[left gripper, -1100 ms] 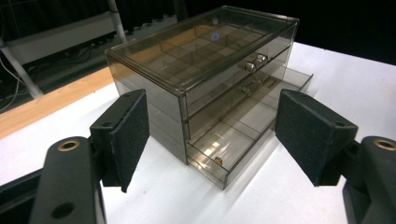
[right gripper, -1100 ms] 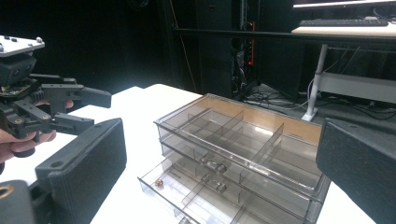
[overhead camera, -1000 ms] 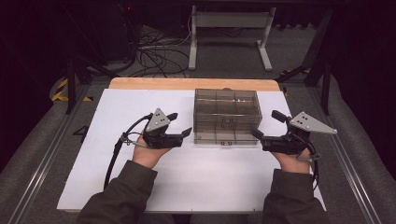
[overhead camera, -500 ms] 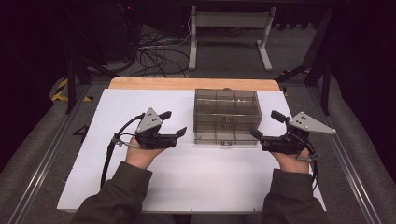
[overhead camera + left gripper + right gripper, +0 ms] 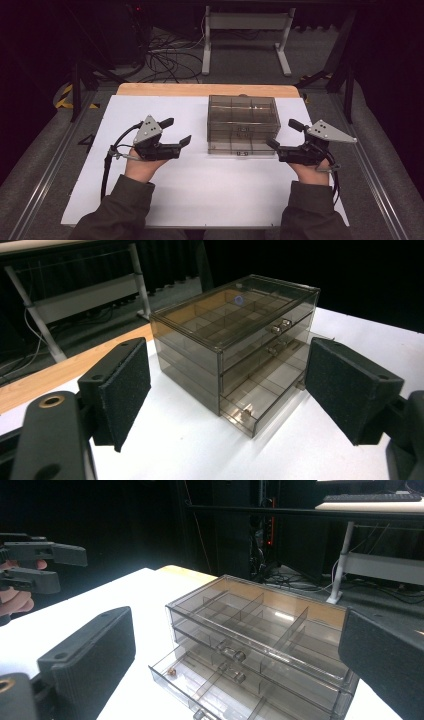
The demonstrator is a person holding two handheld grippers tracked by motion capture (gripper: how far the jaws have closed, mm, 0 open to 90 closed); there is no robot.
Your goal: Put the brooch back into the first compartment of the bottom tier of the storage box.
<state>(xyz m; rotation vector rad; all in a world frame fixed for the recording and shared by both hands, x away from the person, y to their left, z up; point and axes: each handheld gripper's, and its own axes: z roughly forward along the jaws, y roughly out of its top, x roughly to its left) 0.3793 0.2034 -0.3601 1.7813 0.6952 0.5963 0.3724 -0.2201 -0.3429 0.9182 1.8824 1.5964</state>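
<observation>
A smoky clear plastic drawer box [image 5: 243, 124] is seen standing on the white counter [image 5: 200, 185], toward the far edge and slightly right of the middle. Three drawers are counted, stacked; the bottom drawer [image 5: 210, 680] is pulled partly out toward the near edge, and the two above are shut. Wide bare counter is left along the near edge and at both near corners.

Two claws are counted, one in each hand. The left claw [image 5: 176, 132] is held left of the box, well apart from it, its jaws spread wide with nothing between them. The right claw [image 5: 284, 134] is held just beside the box's near right corner, jaws likewise spread wide and empty.

In the right gripper view, one small brownish object [image 5: 171, 671] is seen in the open drawer's corner; it is too small to be identified. The drawer's near end is cut off by that view's bottom edge.
</observation>
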